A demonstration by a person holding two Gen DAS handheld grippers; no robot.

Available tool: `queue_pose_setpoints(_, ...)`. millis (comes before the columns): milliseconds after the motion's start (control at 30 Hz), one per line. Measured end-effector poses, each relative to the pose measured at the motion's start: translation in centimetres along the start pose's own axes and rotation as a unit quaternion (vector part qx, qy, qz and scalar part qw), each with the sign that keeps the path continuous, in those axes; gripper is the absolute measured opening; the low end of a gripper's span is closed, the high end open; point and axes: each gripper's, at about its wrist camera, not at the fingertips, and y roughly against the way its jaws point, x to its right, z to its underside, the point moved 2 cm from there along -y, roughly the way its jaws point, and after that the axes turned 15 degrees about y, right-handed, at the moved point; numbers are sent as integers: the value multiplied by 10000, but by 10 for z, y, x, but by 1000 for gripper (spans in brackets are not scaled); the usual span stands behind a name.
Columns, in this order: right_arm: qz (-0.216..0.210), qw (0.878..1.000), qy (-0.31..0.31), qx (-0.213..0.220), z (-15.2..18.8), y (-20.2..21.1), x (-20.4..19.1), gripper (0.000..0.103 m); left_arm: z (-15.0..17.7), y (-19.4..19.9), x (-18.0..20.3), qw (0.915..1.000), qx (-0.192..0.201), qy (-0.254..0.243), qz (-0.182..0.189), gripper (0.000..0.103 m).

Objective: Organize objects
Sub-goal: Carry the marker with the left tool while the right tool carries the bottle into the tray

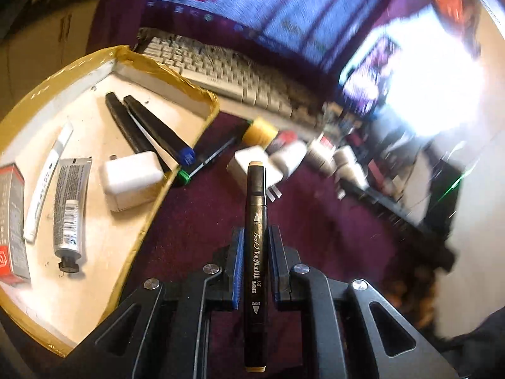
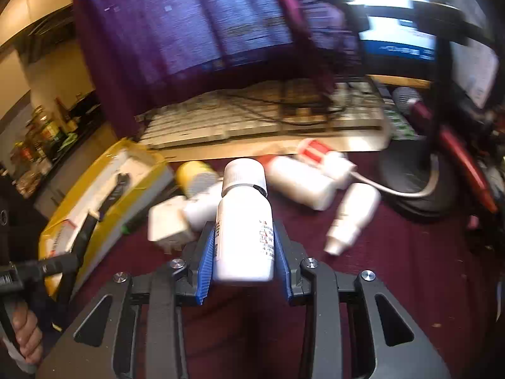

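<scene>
My desk's got a dark maroon cloth (image 1: 195,208) over it. On the left of my left view sits a shallow tray (image 1: 148,221) with yellow tape round its rim. A beige keyboard (image 1: 227,72) runs across the top middle. Mid-frame there's a green-capped marker (image 1: 205,161) right against the tray edge, a white plug block (image 1: 252,164) and a yellow-lidded bottle (image 1: 260,131). In my right view, a couple more white bottles (image 2: 300,180) lie on their sides centre-right, plus a small dropper bottle (image 2: 353,214) and a black stand base (image 2: 410,180) on the right.
</scene>
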Motion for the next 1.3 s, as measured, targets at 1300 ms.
queue_pose_setpoints(1300, -1291, 9768, 1373, -1014, -95, -145, -138, 32, -122, 8, -107, 9792, 838, 1571, -971, 12)
